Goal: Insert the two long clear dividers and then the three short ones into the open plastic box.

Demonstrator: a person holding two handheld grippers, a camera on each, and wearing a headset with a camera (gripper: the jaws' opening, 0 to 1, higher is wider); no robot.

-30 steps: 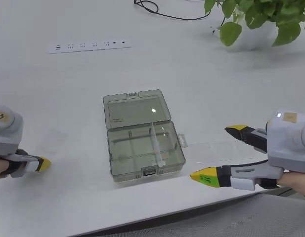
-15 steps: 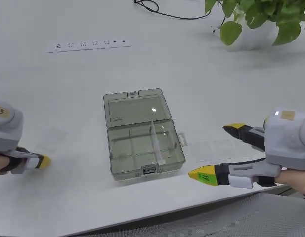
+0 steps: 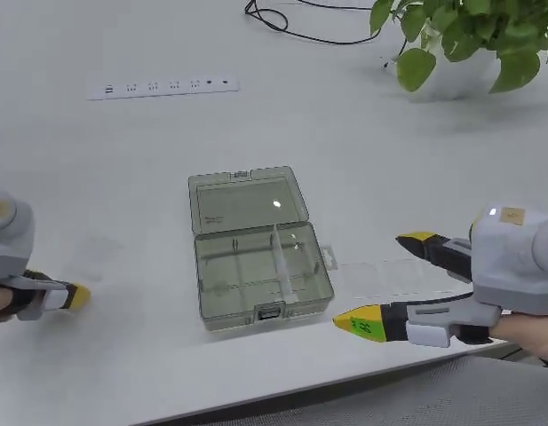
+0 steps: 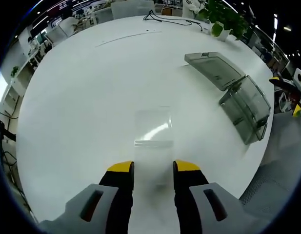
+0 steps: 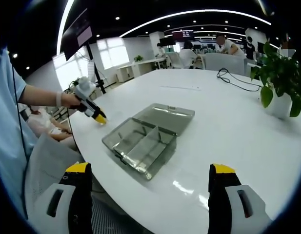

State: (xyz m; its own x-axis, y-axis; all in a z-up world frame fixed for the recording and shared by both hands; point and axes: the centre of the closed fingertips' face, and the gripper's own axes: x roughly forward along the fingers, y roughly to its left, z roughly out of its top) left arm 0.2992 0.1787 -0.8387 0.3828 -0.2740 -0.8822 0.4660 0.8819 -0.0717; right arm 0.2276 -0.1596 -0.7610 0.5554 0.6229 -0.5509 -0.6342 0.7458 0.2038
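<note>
workbench scene, dividers partly in: the open box [image 3: 260, 266] sits mid-table, its lid [image 3: 247, 200] laid back and at least one pale divider [image 3: 281, 264] standing upright inside. your right gripper [image 3: 386, 282] hovers just right of the box, jaws spread wide and empty, straddling the clear strips [image 3: 389, 271] that lie flat on the table [image 3: 345, 133]. your left gripper [image 3: 74, 295] sits well off to the left, jaws parted a little and holding nothing.

to make this pick cleanly, you'd likely tip the right jaws onto one strip's long edge and close gently, since thin flat plastic tends to skate. lift only one.

the left gripper view gives you clear pieces [image 4: 152, 129] just ahead of its jaws, barely a shimmer in the head view. the right gripper view shows the box's partitions side-on, but the strips below it are little more than a glint.
</note>
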